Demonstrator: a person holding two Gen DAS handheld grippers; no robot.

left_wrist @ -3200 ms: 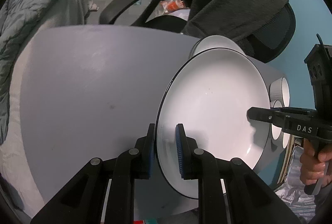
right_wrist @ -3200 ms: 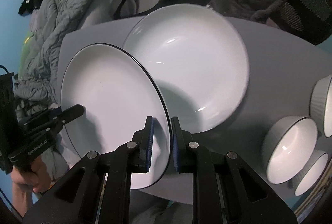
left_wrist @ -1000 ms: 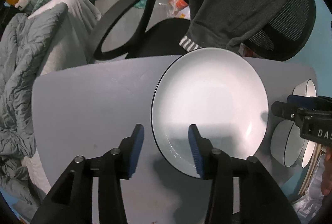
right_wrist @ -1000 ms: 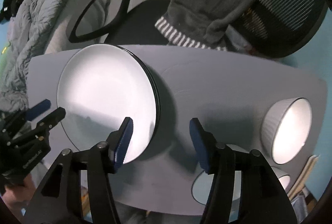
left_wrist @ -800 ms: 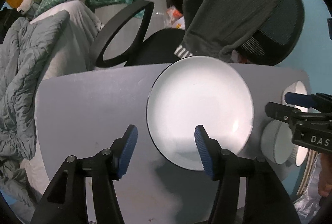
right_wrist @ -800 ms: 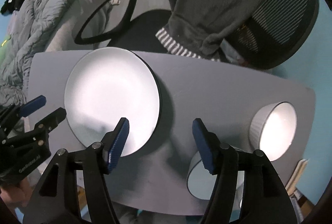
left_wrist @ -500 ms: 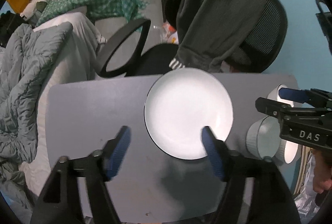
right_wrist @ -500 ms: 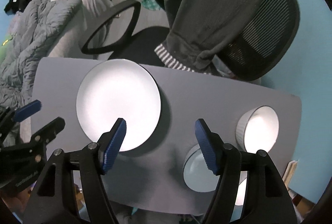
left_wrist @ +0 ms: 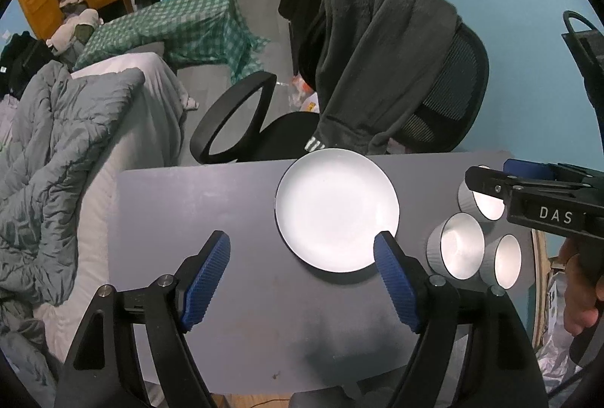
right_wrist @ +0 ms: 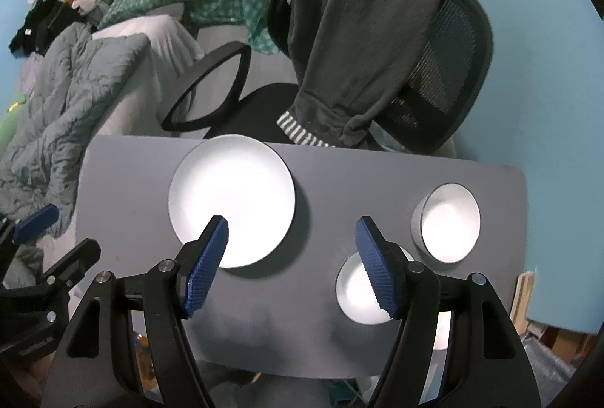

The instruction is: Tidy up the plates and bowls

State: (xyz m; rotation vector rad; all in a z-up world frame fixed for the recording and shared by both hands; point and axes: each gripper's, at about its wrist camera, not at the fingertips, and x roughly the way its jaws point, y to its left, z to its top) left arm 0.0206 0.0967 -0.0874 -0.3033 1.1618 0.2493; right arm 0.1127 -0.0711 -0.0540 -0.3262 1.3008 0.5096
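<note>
A stack of white plates point(left_wrist: 337, 210) with a thin dark rim lies flat on the grey table point(left_wrist: 188, 211), towards its far edge. Three white bowls stand apart at the right: one point(left_wrist: 487, 200) far, one point(left_wrist: 458, 244) in the middle, one point(left_wrist: 504, 260) near. My left gripper point(left_wrist: 302, 238) hangs high above the table, its jaws opening wide with nothing between them. My right gripper point(right_wrist: 291, 221) is also high up and open, empty, over the gap between the plates point(right_wrist: 231, 199) and the bowls point(right_wrist: 449, 223).
A black office chair point(left_wrist: 445, 94) with a dark grey hoodie point(left_wrist: 370, 60) draped over it stands behind the table's far edge. A bed with a grey quilt point(left_wrist: 56, 162) runs along the left side. A hand point(left_wrist: 581, 291) holds the right gripper's handle.
Both grippers let go of the dark-rimmed plate, which now lies on the other plate. Both have risen well above the table and their jaws have spread wider.
</note>
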